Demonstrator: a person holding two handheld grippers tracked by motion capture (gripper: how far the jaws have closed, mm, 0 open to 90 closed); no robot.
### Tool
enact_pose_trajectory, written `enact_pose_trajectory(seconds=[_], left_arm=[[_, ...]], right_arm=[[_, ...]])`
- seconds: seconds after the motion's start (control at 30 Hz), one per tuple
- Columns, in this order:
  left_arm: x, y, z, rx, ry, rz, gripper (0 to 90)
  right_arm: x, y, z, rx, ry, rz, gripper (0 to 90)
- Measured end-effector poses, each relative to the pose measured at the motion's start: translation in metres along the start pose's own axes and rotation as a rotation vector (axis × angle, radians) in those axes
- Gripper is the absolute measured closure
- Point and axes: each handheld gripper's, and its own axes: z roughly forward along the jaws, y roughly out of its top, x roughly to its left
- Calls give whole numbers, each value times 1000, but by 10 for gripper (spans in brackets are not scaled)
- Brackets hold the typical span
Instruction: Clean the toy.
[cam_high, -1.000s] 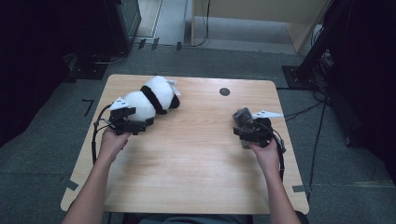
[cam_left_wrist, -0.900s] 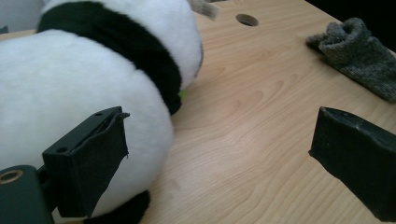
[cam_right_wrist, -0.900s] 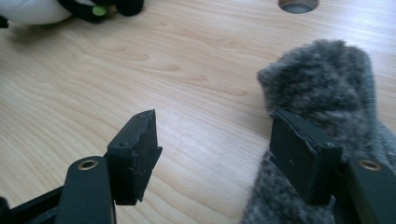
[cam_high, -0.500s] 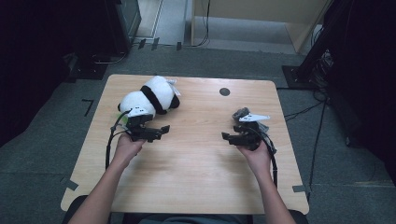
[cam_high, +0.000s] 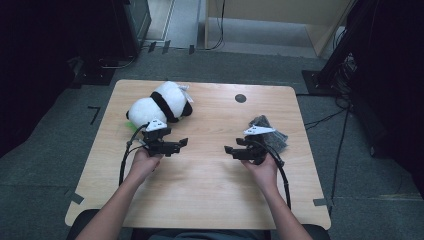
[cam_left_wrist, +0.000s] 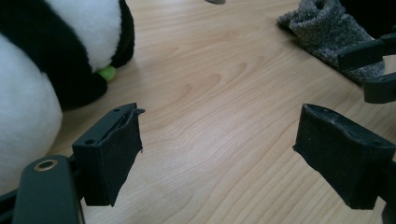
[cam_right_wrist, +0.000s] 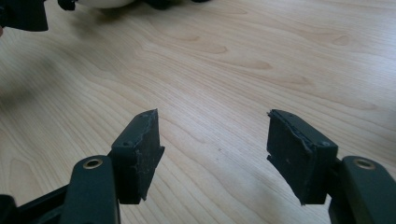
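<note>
You are holding both tools over bare table (cam_high: 210, 190) with nothing gripped: the left hand-held gripper (cam_high: 181, 144) has just been narrowing its still-wide jaws, and the right hand-held gripper (cam_high: 231, 150) is standing open too. The panda plush (cam_high: 157, 105) is lying just behind your left hand, the grey sock (cam_high: 270, 136) behind your right. Closing early risks pinching air or nudging the plush off the far edge.
</note>
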Motion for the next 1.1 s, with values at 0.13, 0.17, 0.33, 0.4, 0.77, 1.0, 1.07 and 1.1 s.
enact_pose_trajectory(seconds=[0.13,0.17,0.33,0.4,0.77,1.0,1.07,1.1], left_arm=[[-4,-4,6,16,22,30,144],[-5,-5,8,20,25,35,144],[-6,-11,17,50,41,55,144],[-4,-12,20,58,48,56,145],[-7,-16,25,68,45,76,145],[-9,-17,26,80,44,90,145],[-9,-17,26,82,39,90,145],[-9,-17,26,82,41,93,145]], right_arm=[[6,-1,8,19,-10,-26,357],[7,-2,9,21,-10,-25,357],[8,-5,17,44,-16,-33,358],[8,-5,19,46,-15,-37,360],[10,-4,20,47,-24,-52,363],[9,-4,19,45,-15,-47,368],[9,-4,19,43,-17,-50,368],[9,-3,19,43,-16,-49,368]])
